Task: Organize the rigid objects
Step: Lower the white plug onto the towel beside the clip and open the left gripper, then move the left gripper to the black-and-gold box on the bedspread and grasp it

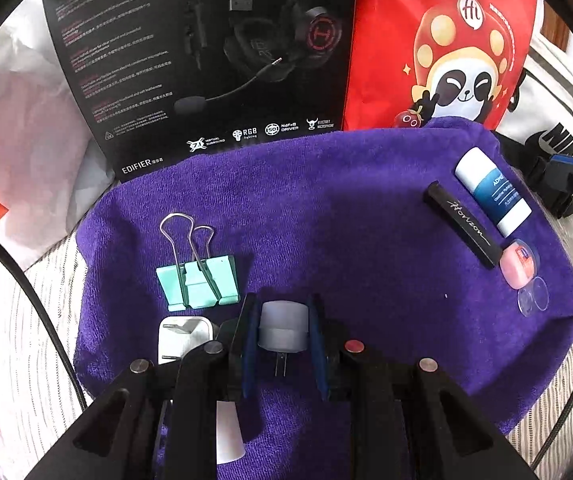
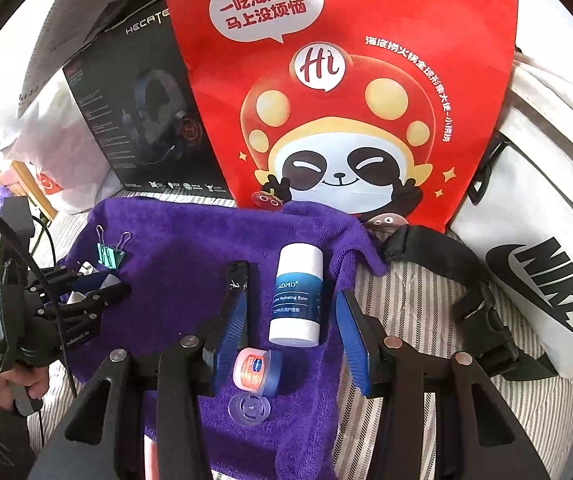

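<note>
Your left gripper (image 1: 284,344) has its blue fingers (image 1: 248,352) pinching a grey plug adapter (image 1: 284,326), prongs pointing back toward you, just above the near edge of a purple towel (image 1: 326,200). A white charger (image 1: 184,336) lies just beside it on the left, and beyond that two mint binder clips (image 1: 198,276) overlap near the towel's left edge. Your right gripper (image 2: 290,336) hovers with fingers spread, holding nothing. Between them sit a small pink tin (image 2: 252,370) and, farther on, a white and blue balm tube (image 2: 296,296). A black stick (image 1: 462,224) lies alongside the tube, near the towel's right edge. Behind the towel stand a black headset box (image 1: 206,60) and a red panda bag (image 2: 342,80).
</note>
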Demonstrator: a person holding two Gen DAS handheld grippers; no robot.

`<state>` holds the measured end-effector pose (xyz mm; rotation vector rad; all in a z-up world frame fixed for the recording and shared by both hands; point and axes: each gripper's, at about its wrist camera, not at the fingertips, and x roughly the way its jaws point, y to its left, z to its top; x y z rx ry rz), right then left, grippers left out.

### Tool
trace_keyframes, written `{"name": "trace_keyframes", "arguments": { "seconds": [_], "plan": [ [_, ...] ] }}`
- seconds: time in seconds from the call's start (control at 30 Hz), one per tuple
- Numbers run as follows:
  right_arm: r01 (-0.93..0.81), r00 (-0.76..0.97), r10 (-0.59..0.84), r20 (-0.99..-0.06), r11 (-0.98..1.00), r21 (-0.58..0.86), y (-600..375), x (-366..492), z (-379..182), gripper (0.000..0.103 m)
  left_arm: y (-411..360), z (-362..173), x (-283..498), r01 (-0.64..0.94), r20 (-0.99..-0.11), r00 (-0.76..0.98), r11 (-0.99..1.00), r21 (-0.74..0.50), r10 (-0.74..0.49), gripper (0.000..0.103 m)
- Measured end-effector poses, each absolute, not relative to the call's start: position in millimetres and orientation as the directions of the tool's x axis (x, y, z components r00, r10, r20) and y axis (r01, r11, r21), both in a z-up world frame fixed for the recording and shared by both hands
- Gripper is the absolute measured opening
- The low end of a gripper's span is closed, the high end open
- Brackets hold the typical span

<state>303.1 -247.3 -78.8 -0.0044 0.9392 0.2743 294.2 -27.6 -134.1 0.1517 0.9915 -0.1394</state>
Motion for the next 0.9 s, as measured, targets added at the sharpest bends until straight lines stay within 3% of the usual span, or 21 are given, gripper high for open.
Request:
{"name": "trace_keyframes", "arguments": {
  "seconds": [0.17, 0.37, 0.9],
  "plan": [
    [-0.237, 0.558, 0.233, -0.796, 0.965, 0.116, -247, 302, -79, 0.047, -31, -134, 291, 0.187, -0.843, 0.536, 0.980, 0.066, -0.045, 0.024],
    [-0.239, 0.561, 0.234, -0.794, 0.964, 0.115, -248, 300, -76, 0.047, -30, -135, 279, 0.182, -0.852, 0.521, 0.982, 0.040, -0.062, 0.034],
    [-0.243, 0.566, 0.205, -0.799, 0.967, 0.076, -243, 286, -63, 0.047, -47, -91, 195, 0.253, -0.832, 0.547, 0.966, 0.055, -0.096, 0.035]
  ]
}}
